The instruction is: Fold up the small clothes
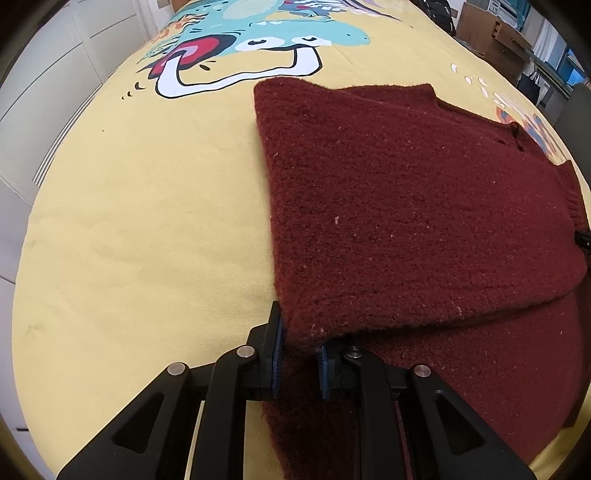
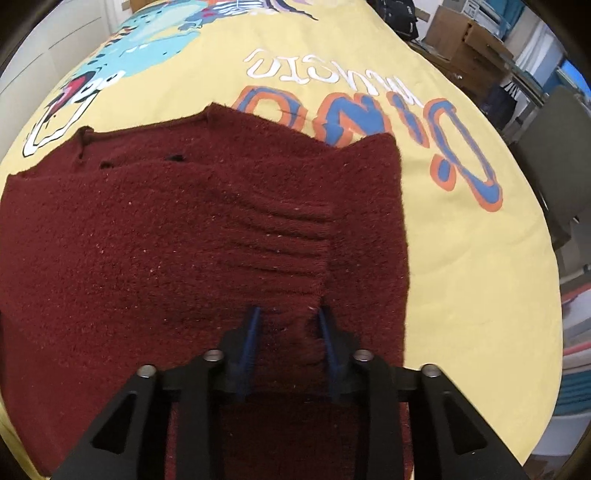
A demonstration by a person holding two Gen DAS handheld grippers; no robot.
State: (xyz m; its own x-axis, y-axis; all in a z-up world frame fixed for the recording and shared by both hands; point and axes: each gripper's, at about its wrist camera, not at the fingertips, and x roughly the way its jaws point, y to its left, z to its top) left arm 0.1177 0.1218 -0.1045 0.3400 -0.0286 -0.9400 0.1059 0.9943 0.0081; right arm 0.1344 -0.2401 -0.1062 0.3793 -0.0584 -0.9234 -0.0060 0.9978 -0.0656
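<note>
Folded sweater (image 1: 406,206) on the bedspread (image 1: 147,221), boxes (image 1: 491,33) behind.

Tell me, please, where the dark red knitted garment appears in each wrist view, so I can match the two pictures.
Left wrist view: the dark red knitted garment fills the centre and right, its near corner at the bottom centre.
Right wrist view: the garment fills the left and centre, down to the bottom edge.
Shared landmark: the yellow cartoon-printed cover it lies on.

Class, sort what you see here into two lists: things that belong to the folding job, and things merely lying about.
Part of the job:
dark red knitted garment
left gripper, shut on its corner
right gripper
yellow printed cover as work surface

Just lying about:
cardboard boxes
dark bag
</note>
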